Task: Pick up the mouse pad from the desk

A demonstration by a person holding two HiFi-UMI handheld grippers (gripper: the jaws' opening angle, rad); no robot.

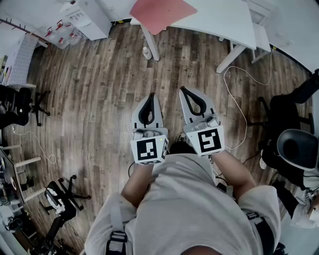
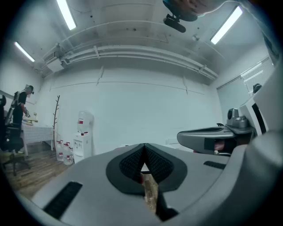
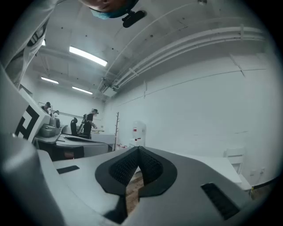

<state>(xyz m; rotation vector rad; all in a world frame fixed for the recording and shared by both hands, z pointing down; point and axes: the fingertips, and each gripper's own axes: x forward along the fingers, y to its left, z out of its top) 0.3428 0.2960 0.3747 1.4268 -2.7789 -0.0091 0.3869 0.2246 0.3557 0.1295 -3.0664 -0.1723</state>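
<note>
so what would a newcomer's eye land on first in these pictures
The left gripper and right gripper stand side by side mid-frame in the head view, over the wooden floor, jaws shut on nothing. Beyond them, at the top edge, the red mouse pad lies on the white desk.

Light-grey T-shirt (image 1: 192, 199); dark shoulder straps (image 1: 115, 238)

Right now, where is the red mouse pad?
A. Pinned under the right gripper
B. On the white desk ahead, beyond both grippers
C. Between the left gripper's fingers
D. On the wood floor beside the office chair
B: the mouse pad lies on the white desk, one corner past its edge, well ahead of the left gripper and the right gripper, both shut and empty.
</note>
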